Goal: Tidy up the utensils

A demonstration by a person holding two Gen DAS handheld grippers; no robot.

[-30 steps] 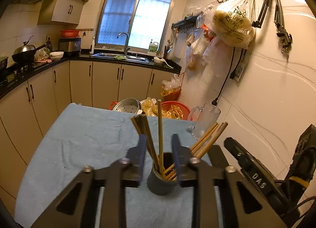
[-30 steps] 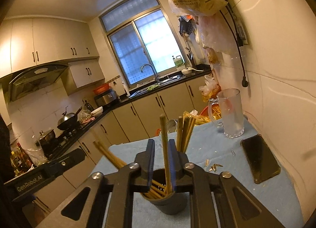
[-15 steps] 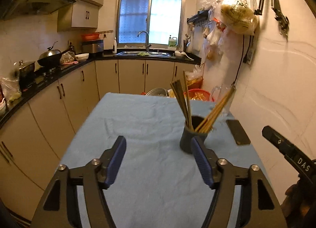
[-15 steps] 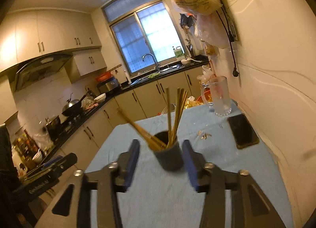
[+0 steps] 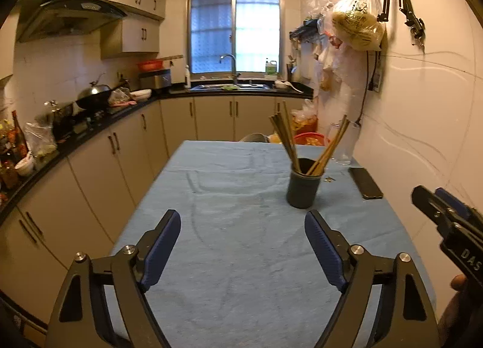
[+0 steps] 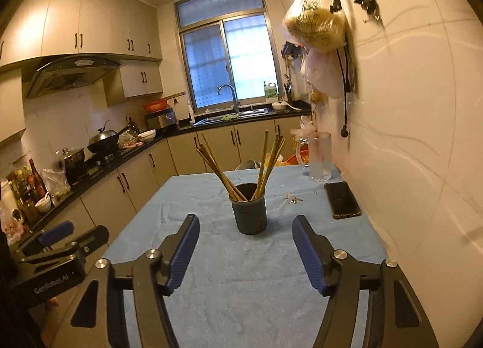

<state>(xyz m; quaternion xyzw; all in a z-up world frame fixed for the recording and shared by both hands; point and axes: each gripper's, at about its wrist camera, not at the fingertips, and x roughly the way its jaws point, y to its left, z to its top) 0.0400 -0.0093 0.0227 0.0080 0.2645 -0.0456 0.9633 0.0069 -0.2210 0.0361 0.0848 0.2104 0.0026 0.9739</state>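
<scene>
**Both grippers released, chopsticks standing in the cup**

Nearest the cameras, the left gripper point(image 5: 243, 231) has its jaws spread wide with only bare cloth between them; they have just been opening. The right gripper point(image 6: 246, 234) is likewise released, its jaws having just been opening, nothing between the blue pads. Both hang over the desk point(image 6: 256, 281), which is covered with a light blue cloth. Farther on, apart from both grippers, the dark cup point(image 6: 250, 209) stands upright on the cloth with the wooden chopsticks point(image 6: 265, 164) fanned out of it in two leaning bunches. Right of the cup, a black phone point(image 6: 342, 200) lies flat near the wall. Beyond it, a clear glass mug point(image 6: 319, 156) stands at the desk's far corner.
</scene>
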